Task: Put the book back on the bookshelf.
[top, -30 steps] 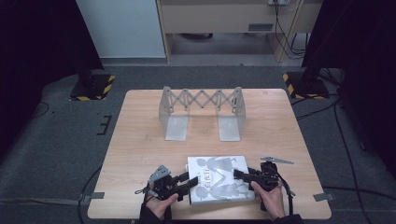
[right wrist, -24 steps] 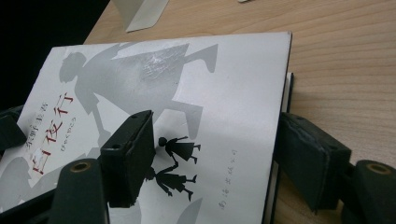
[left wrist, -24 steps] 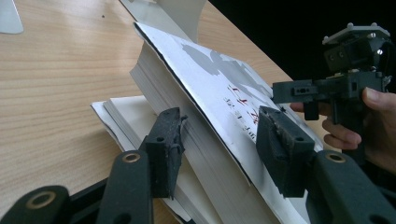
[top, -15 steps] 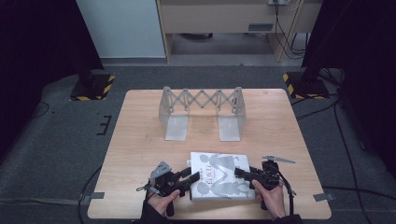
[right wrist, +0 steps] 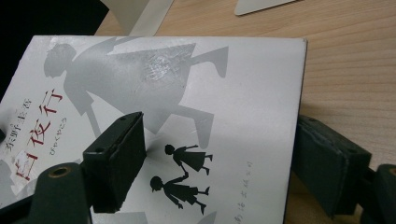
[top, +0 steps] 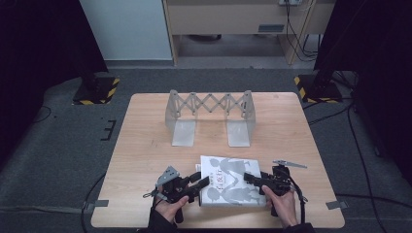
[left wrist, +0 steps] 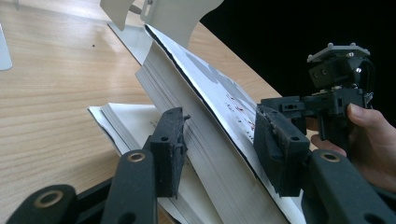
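White book (top: pixel 228 182) on wooden table (top: pixel 145 145), left claw (left wrist: pixel 219 149) clamped on its pages, right claw (right wrist: pixel 224 163) apart, opening.

Dim, soft overhead light leaves the room's edges black in the high view, while both gripper views are brighter, with near jaws slightly blurred.

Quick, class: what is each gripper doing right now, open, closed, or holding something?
Left gripper: closed on the book, gripping its lifted cover and pages.
Right gripper: open, jaws straddling the book's edge, just been opening.
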{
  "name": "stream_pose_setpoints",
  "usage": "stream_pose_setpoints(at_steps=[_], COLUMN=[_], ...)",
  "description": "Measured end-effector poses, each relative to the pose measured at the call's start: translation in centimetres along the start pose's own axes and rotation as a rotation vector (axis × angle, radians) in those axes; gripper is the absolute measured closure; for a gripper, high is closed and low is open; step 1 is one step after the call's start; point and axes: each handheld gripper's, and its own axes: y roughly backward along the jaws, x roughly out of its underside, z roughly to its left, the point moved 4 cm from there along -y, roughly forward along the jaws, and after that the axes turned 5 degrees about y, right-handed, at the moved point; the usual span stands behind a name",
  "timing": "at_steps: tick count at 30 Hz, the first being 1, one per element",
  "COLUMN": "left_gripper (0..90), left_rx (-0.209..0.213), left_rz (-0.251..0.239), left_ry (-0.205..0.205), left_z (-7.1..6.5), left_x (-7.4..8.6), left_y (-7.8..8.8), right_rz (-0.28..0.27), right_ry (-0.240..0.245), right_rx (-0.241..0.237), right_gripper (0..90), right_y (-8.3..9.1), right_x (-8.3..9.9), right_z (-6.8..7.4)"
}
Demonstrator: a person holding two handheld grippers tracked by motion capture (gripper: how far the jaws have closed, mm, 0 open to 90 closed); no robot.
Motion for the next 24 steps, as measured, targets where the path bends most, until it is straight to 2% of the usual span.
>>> stream_pose_setpoints(at_steps=[2, 11, 12, 14, 15, 16, 17, 18, 19, 20, 21, 22, 23, 24], left_gripper=[53.3, 54.2, 54.2, 55.1, 62.8, 65.9, 65.4, 63.1, 61.5, 60.2, 61.5, 63.1, 63.2, 63.2], left_rx=[0.002, -0.012, -0.015, -0.016, -0.019, 0.012, -0.014, -0.044, -0.044, -0.102, -0.089, -0.089, -0.079, -0.085], left_rz=[-0.015, -0.054, -0.053, -0.054, -0.070, -0.110, -0.110, -0.100, -0.100, -0.070, -0.091, -0.091, -0.079, -0.065], left_ry=[-0.008, 0.008, 0.009, 0.003, 0.002, 0.024, -0.005, -0.023, -0.023, -0.014, 0.015, 0.015, 0.034, 0.019], left_z=[-0.1, 0.3, 0.4, 0.4, 0.4, 0.1, 0.0, 0.0, 0.0, 0.8, 1.4, 1.4, 1.7, 1.6], left_x=[-0.3, -0.9, -0.8, -0.8, -0.9, -1.4, -1.6, -1.6, -1.6, -1.1, -0.8, -0.8, -0.6, -0.7], left_y=[0.1, 0.7, 0.7, 0.7, 0.8, 1.2, 1.2, 1.1, 1.1, 0.8, 0.7, 0.7, 0.5, 0.5], right_rz=[-0.007, -0.011, -0.017, -0.019, -0.034, -0.038, -0.056, -0.069, -0.069, -0.072, -0.074, -0.069, -0.067, -0.062], right_ry=[-0.014, -0.051, -0.036, -0.039, -0.007, 0.022, 0.047, 0.046, 0.046, 0.059, 0.073, 0.081, 0.084, 0.077], right_rx=[-0.006, -0.039, -0.036, -0.035, -0.035, -0.026, -0.032, -0.047, -0.047, -0.057, -0.052, -0.041, -0.032, -0.029], right_gripper=[21.5, 21.5, 21.5, 21.3, 20.8, 20.6, 20.2, 18.8, 18.8, 14.0, 12.7, 14.0, 14.6, 14.8], right_y=[0.0, -0.9, -0.9, -0.9, -0.9, -0.9, -0.8, -0.5, -0.5, -0.3, -0.4, -0.4, -0.6, -0.7], right_x=[-0.1, -0.2, -0.1, -0.1, 0.0, 0.0, -0.1, -0.2, -0.2, -0.3, -0.2, -0.1, -0.1, 0.0], right_z=[0.1, 0.6, 0.5, 0.5, 0.5, 0.6, 0.6, 0.6, 0.6, 0.8, 0.8, 0.9, 0.7, 0.6])
